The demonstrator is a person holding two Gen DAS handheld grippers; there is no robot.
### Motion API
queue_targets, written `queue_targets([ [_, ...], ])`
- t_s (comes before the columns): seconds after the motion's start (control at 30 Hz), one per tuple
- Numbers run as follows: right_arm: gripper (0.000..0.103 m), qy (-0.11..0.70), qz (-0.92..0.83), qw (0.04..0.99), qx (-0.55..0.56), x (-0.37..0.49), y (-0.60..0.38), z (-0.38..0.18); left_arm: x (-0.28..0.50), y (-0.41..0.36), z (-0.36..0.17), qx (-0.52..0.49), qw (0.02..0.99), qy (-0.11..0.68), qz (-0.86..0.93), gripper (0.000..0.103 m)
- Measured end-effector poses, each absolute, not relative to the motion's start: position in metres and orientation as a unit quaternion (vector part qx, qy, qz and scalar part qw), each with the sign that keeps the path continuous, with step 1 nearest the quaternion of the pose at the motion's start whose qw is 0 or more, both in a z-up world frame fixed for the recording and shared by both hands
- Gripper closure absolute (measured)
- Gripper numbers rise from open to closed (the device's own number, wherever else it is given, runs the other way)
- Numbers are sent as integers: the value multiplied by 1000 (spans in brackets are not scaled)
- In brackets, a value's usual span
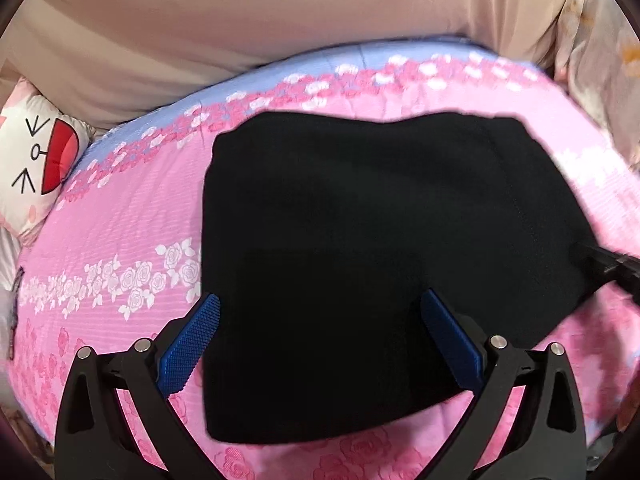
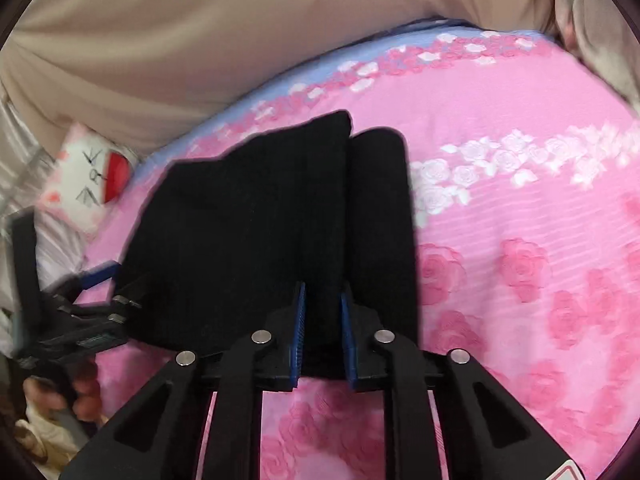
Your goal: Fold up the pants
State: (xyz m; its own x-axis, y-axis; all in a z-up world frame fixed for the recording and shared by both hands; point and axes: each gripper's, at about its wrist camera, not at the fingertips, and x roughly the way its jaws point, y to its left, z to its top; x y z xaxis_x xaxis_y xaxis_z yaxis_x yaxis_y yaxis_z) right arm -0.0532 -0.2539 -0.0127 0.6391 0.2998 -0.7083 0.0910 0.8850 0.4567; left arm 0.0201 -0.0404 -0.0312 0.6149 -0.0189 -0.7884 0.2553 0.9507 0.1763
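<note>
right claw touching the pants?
Touching. The right wrist view shows the right claw with both blue pads pressed against a fold of the black pants, no gap on either side.

Our left wrist view looks down and forward from close above the near edge of the black pants [image 1: 360,260] on the pink bed [image 1: 120,240], facing the beige headboard [image 1: 280,32]. Our right wrist view sits lower, at the pants' right edge, facing likewise. We share pants, bed, headboard and the cartoon pillow [image 1: 36,160].
</note>
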Motion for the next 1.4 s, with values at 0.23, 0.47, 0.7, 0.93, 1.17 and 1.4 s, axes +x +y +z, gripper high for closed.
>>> queue_targets([
  [0.23, 81, 363, 36, 914, 179, -68, -250, 48, 15, -42, -21, 140, 891, 426, -69, 5],
  [0.47, 60, 382, 20, 912, 148, -2, -239, 37, 13, -43, -21, 142, 891, 426, -61, 5],
  [0.7, 59, 364, 2, 914, 181, -28, -232, 32, 14, -38, -15, 126, 893, 425, -72, 5],
  [0.93, 49, 368, -23, 914, 168, -44, -246, 30, 16, -49, -4, 132, 901, 407, -69, 5],
  [1.17, 45, 362, -24, 914, 184, -58, -265, 30, 8, -60, 2, 159, 905, 390, -54, 5],
  [1.4, 42, 381, 41, 899, 214, -37, -263, 24, 13, -42, 4, 142, 907, 396, -24, 5],
])
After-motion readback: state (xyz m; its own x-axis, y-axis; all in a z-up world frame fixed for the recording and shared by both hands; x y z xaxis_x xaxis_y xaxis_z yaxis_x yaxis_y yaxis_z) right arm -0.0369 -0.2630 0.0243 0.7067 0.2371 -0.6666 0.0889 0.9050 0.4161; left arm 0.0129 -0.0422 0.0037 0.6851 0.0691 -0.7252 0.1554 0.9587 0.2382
